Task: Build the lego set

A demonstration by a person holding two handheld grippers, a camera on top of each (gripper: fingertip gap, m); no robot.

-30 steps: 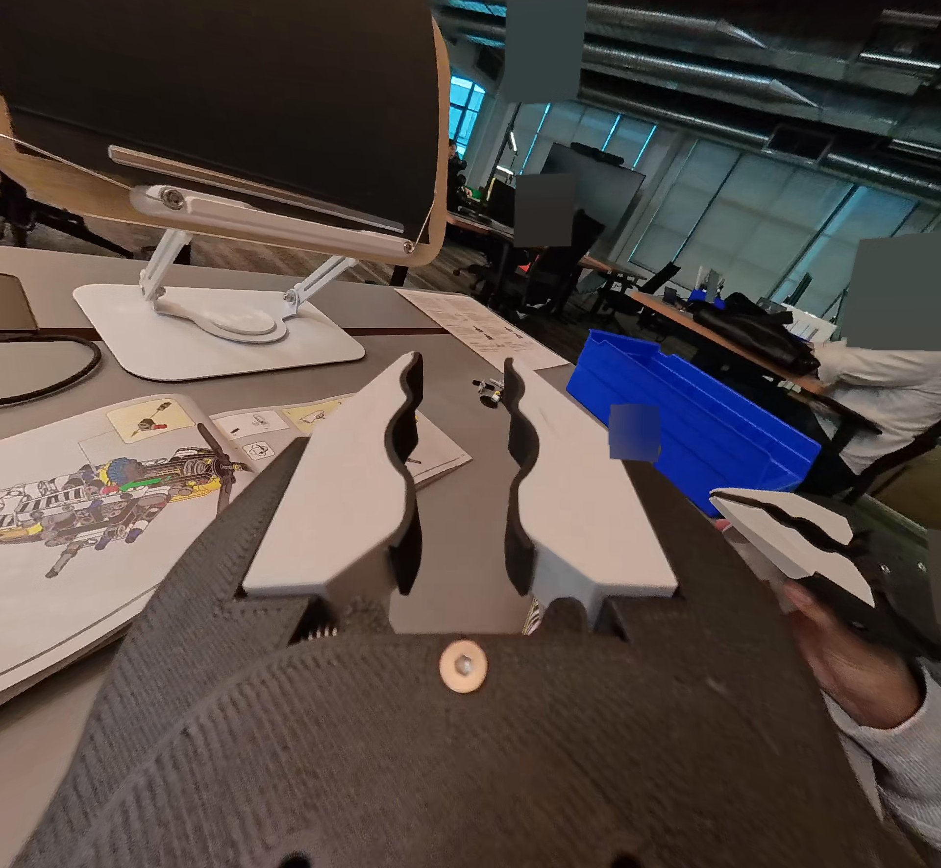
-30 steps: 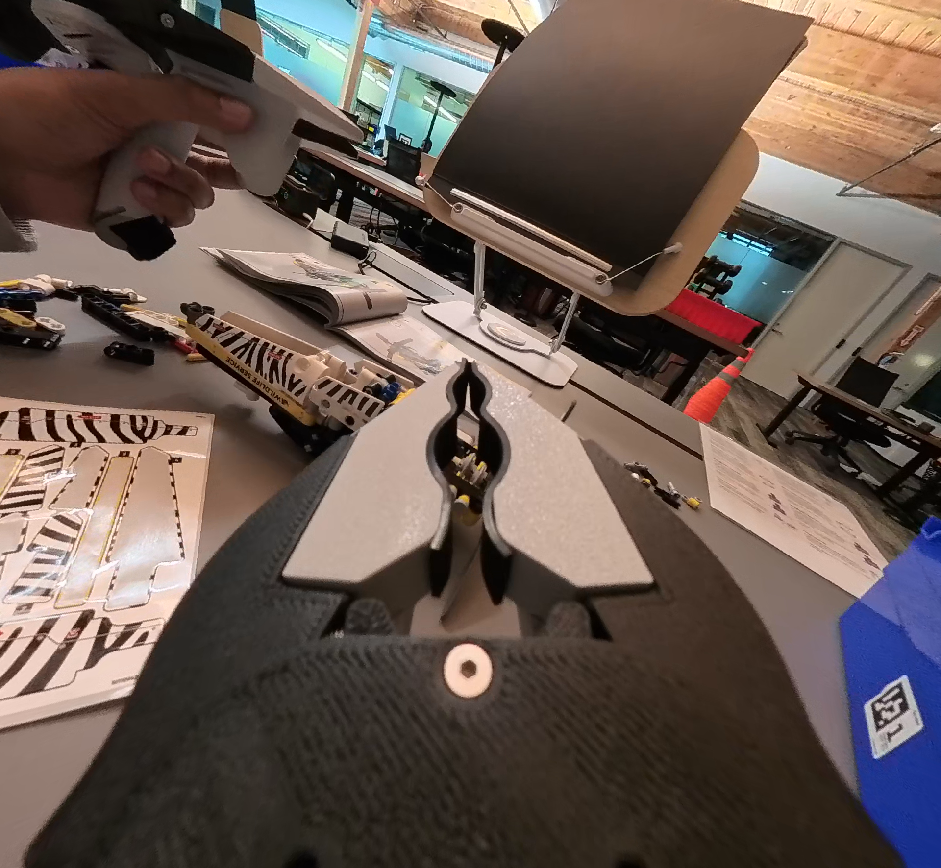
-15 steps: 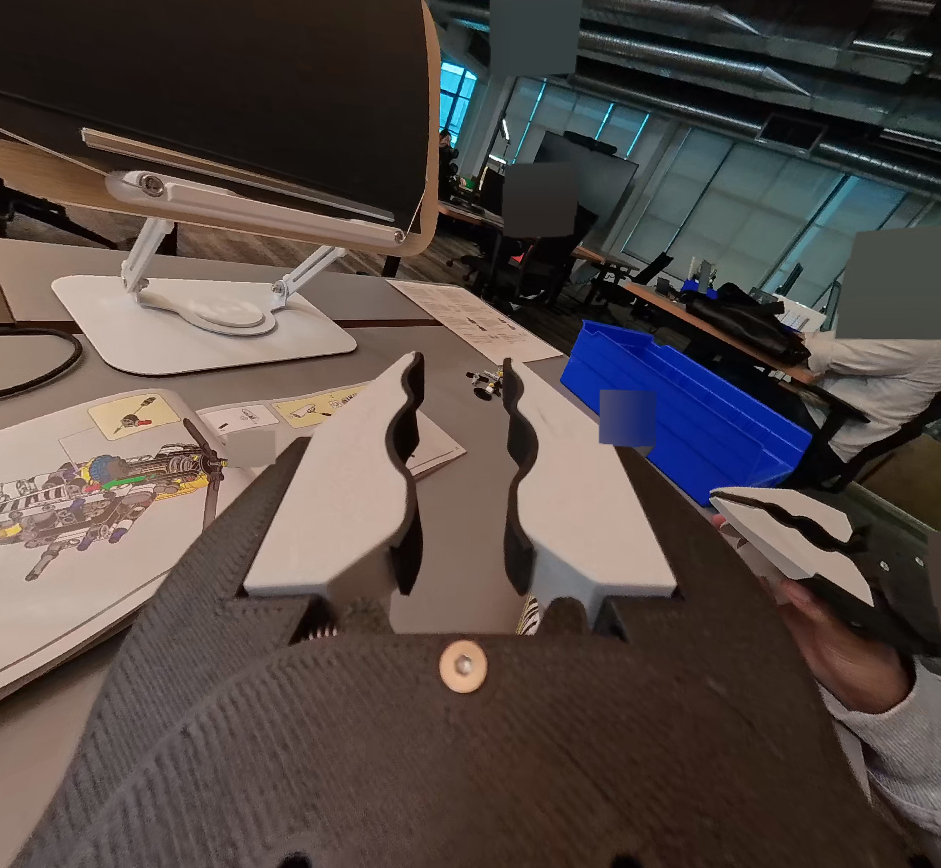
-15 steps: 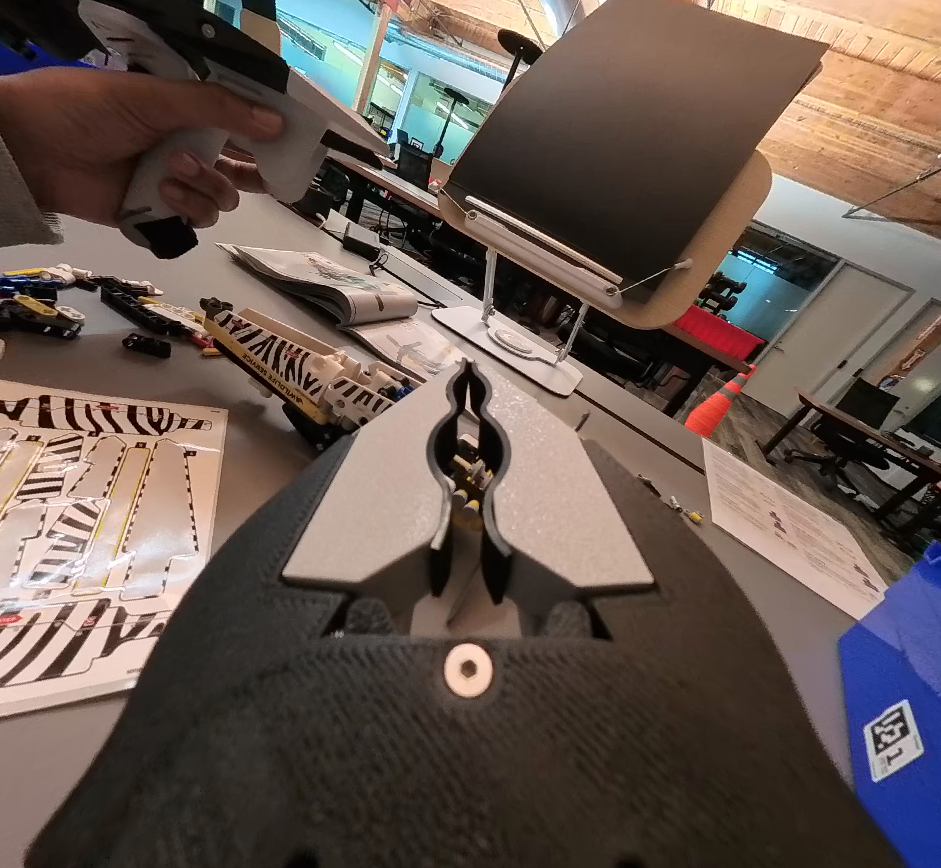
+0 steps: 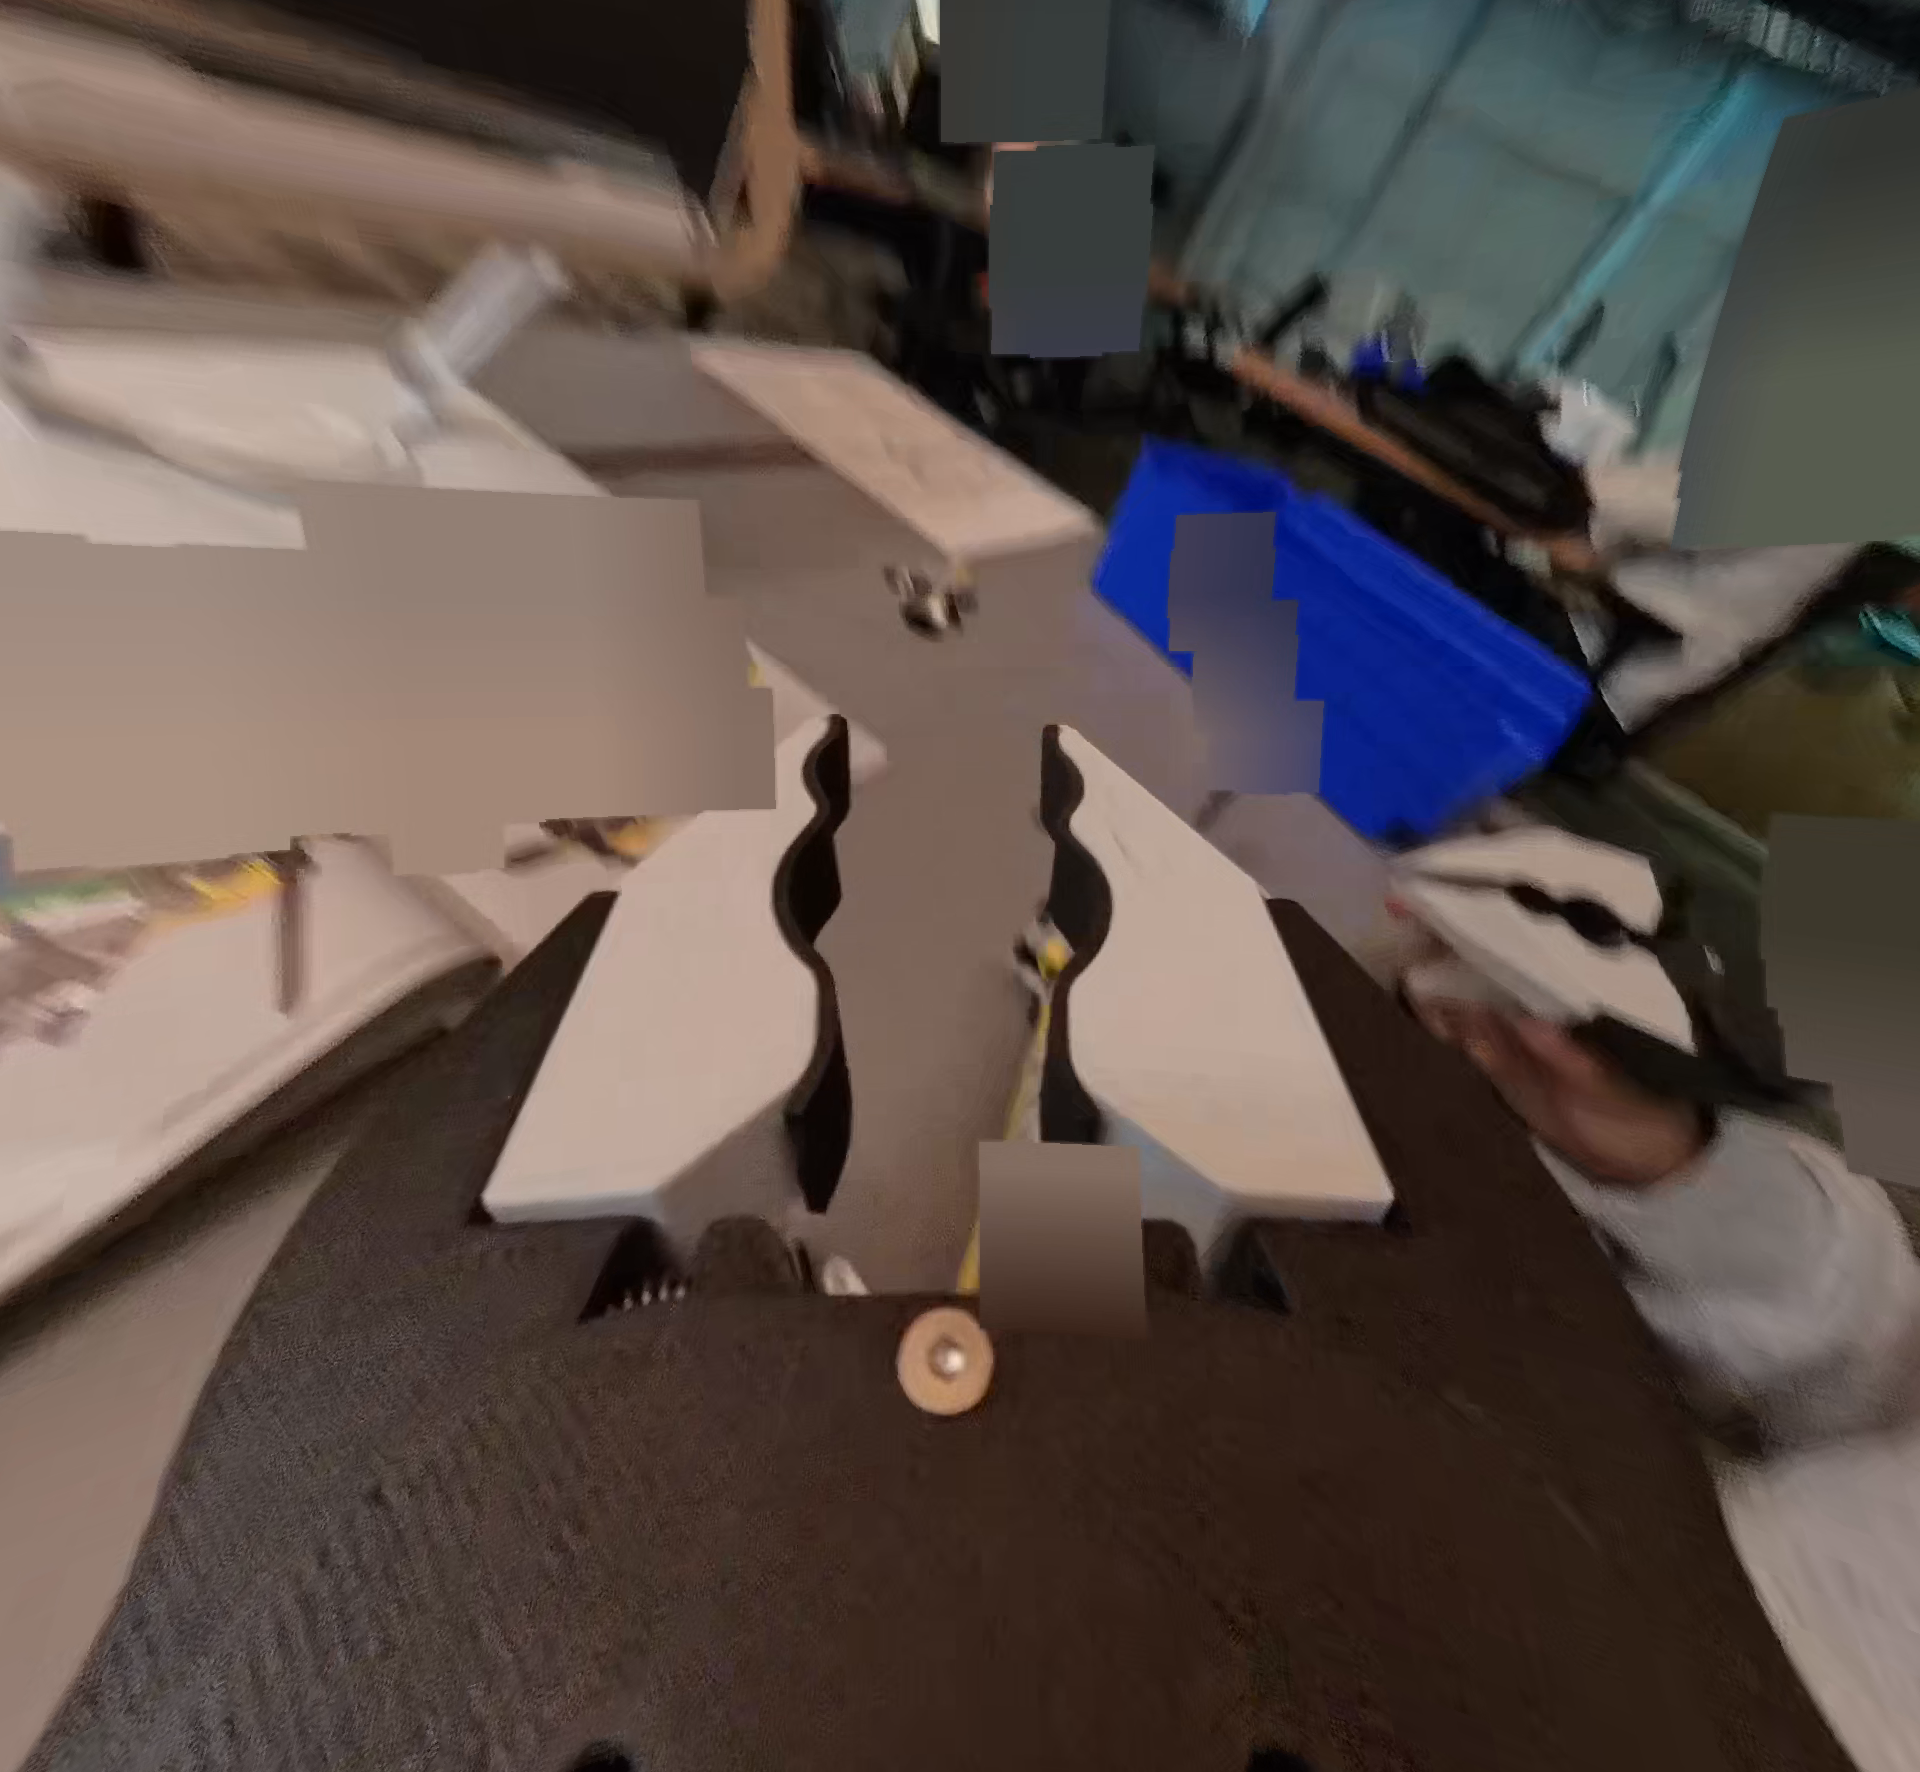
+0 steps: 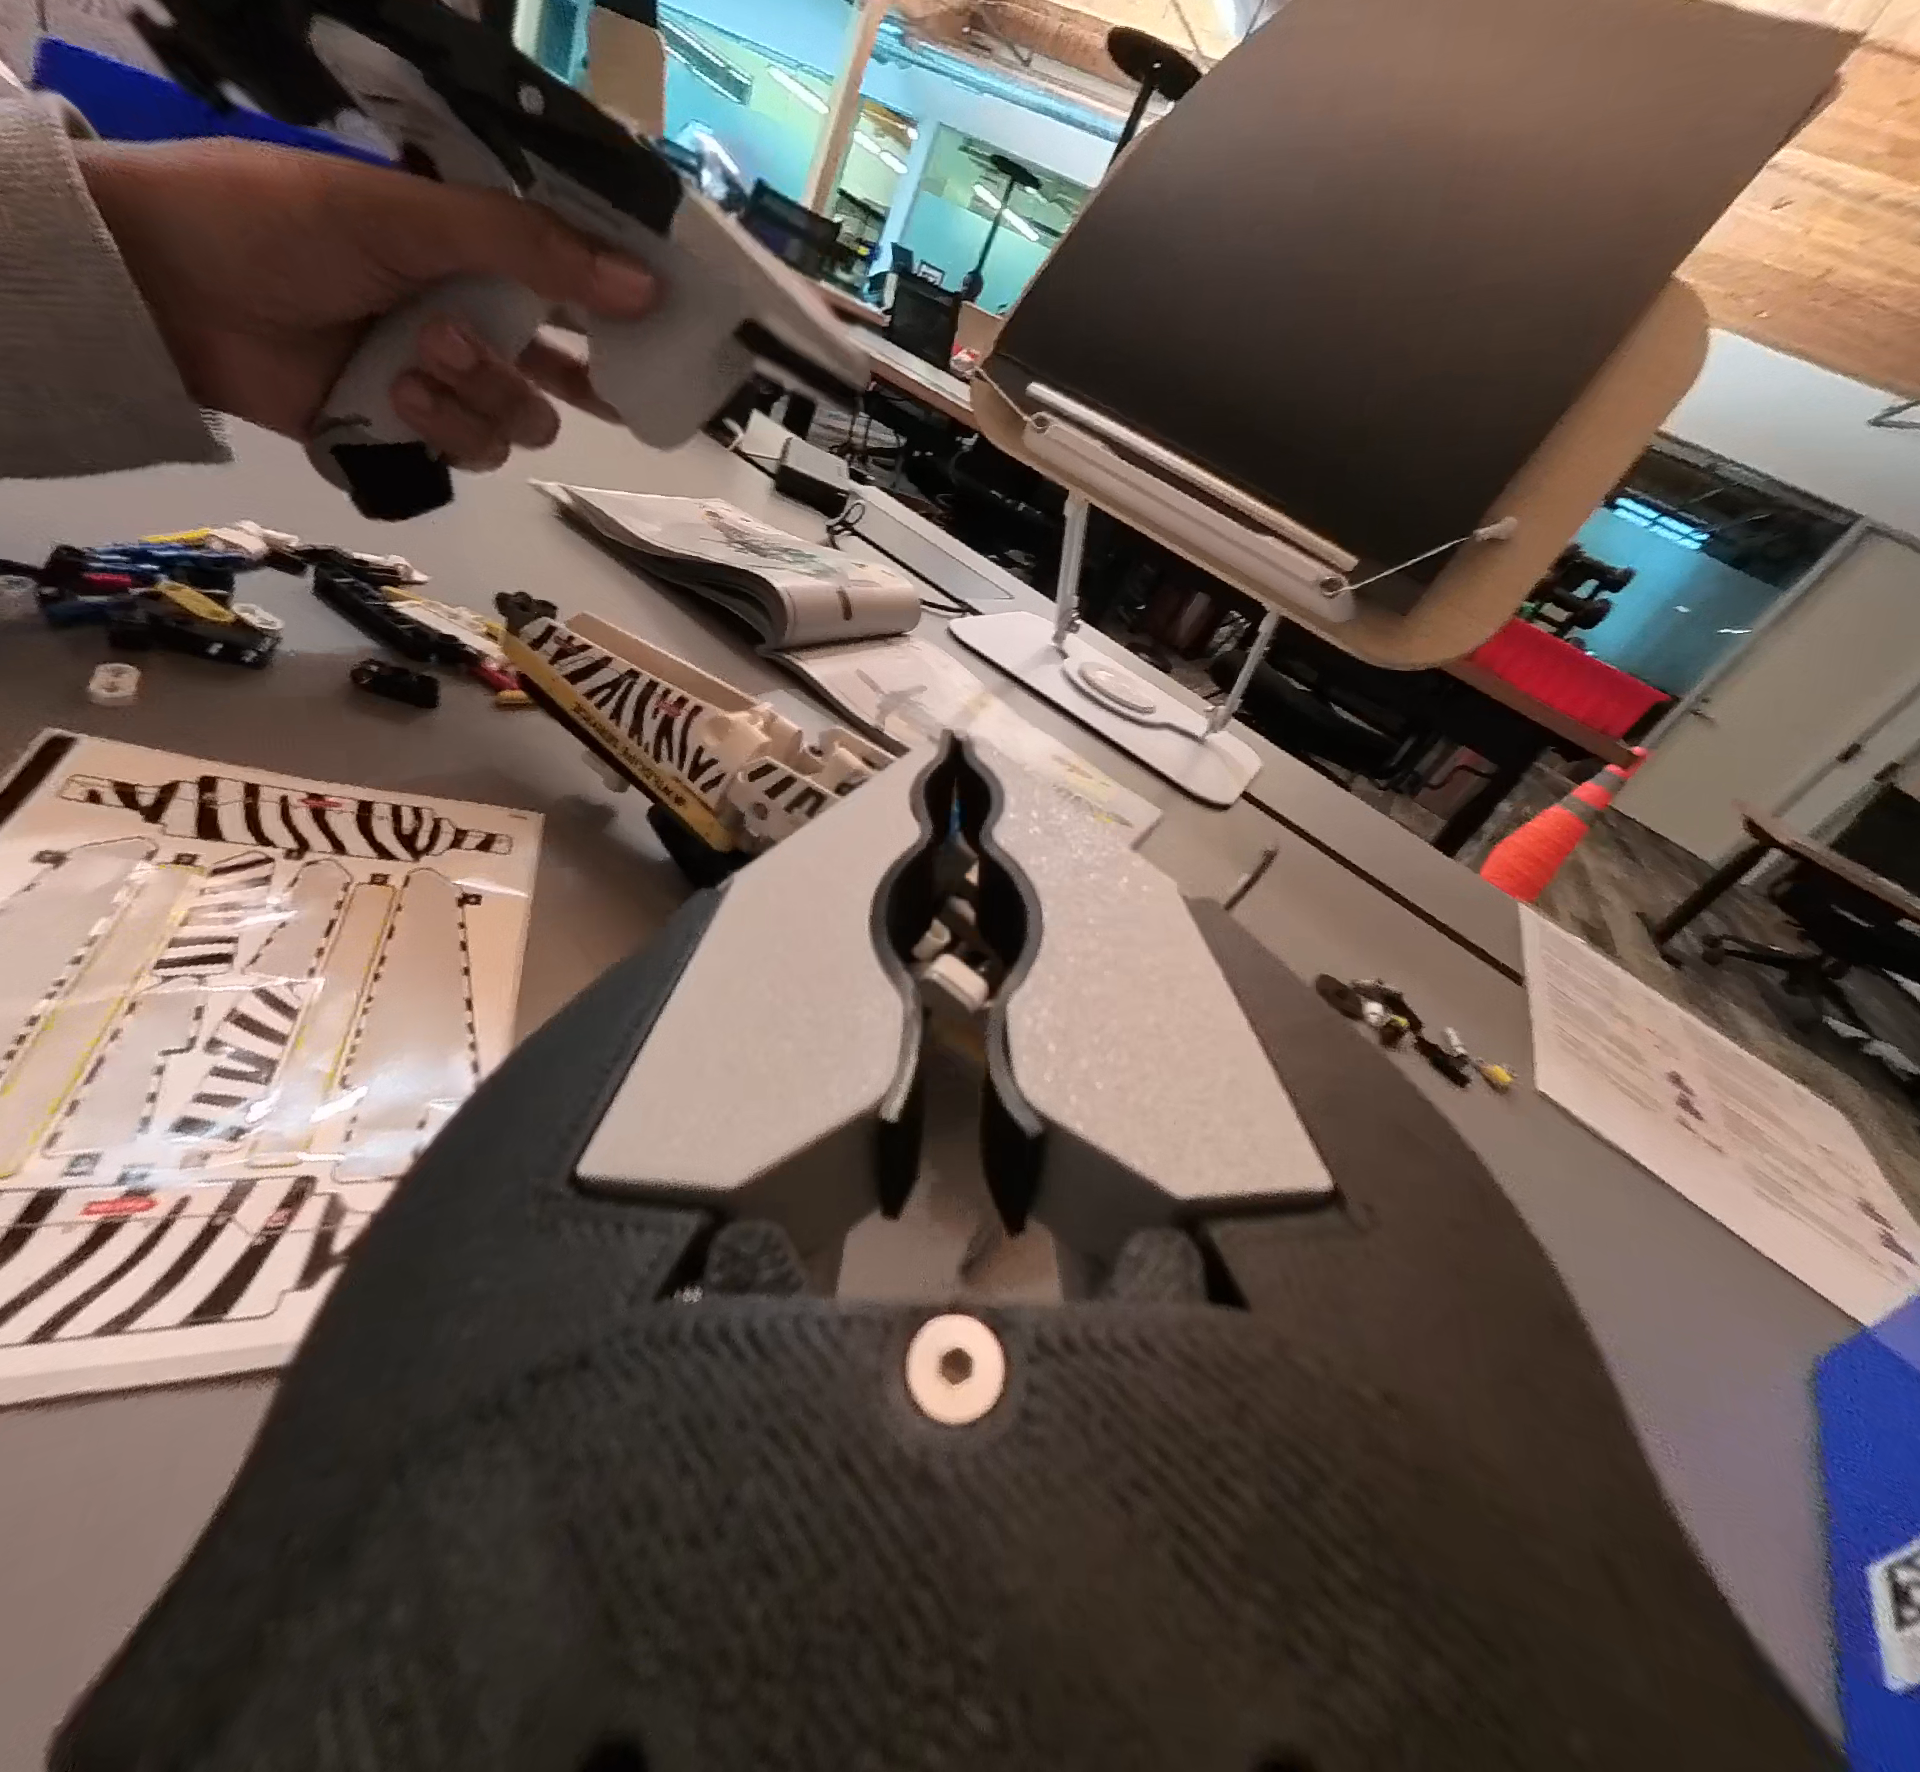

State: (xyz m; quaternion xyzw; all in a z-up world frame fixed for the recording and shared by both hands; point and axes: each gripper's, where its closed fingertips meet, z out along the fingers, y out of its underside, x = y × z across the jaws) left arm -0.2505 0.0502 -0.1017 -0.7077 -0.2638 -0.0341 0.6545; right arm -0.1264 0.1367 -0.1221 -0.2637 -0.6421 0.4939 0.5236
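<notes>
A zebra-striped lego model (image 6: 665, 725) lies on the grey table (image 6: 582, 881), just ahead and left of my right gripper (image 6: 956, 756). The right gripper is shut with nothing in it; white parts of the model show through the gap between its fingers. My left gripper (image 5: 943, 735) is open and empty above the table, and the view is blurred. A yellow and white lego part (image 5: 1044, 964) shows by its right finger. In the right wrist view the left gripper (image 6: 821, 351) hangs in a hand above the loose lego pieces (image 6: 156, 600).
A zebra sticker sheet (image 6: 239, 943) lies at the front left. An open instruction booklet (image 6: 748, 569) and a black board on a white stand (image 6: 1351, 268) are behind the model. Small parts (image 6: 1392, 1005), a paper sheet (image 6: 1704, 1099) and a blue bin (image 5: 1403, 662) are on the right. My right fingertips sit around 15 centimeters from my left ones.
The left gripper has tipped down fast toward the table, blurring its view, and a lego part now shows between its fingers. The right gripper has shifted slightly and stays shut.
</notes>
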